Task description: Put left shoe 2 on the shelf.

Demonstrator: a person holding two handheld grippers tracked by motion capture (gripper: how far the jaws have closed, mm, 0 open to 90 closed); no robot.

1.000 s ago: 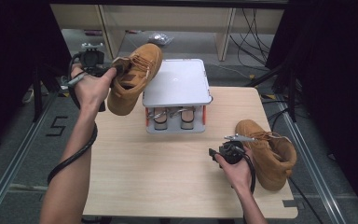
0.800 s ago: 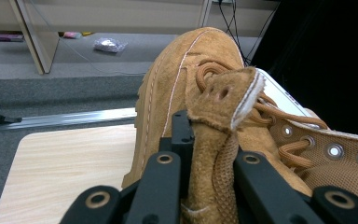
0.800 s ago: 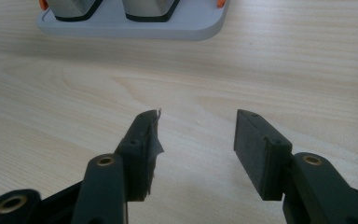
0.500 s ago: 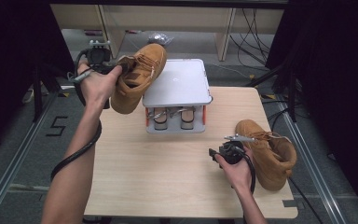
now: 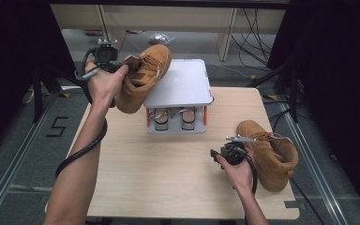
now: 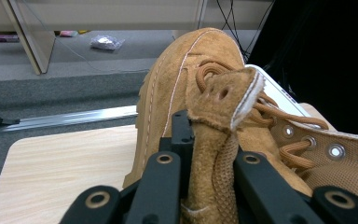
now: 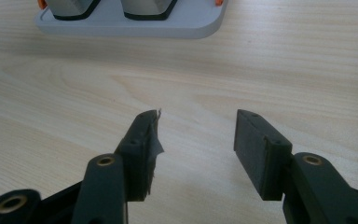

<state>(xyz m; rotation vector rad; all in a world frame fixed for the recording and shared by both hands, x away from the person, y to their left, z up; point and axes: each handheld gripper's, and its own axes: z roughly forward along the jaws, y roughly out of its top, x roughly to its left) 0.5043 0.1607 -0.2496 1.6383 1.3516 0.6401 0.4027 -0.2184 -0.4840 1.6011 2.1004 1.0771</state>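
Note:
A tan suede boot (image 5: 143,77) hangs in the air at the far left, its toe over the left edge of the grey rack's top (image 5: 180,83). My left gripper (image 5: 120,68) is shut on this boot's tongue (image 6: 214,140); the jaws pinch it from both sides in the left gripper view. A second tan boot (image 5: 269,152) lies on the wooden table (image 5: 168,173) at the right. Just left of that boot, my right gripper (image 5: 214,153) rests low over the table. In the right gripper view it (image 7: 196,140) stands open with only bare wood between its fingers.
The grey two-level shoe rack (image 5: 178,123) with orange corners stands at the table's far middle; its lower shelf holds two shoes (image 5: 173,117). Its base (image 7: 130,25) lies ahead of the right gripper. Cables and a desk leg (image 5: 225,33) are on the floor beyond.
The left gripper has carried the boot rightward and a little farther away, bringing its toe over the rack's top. The right gripper and second boot have stayed put.

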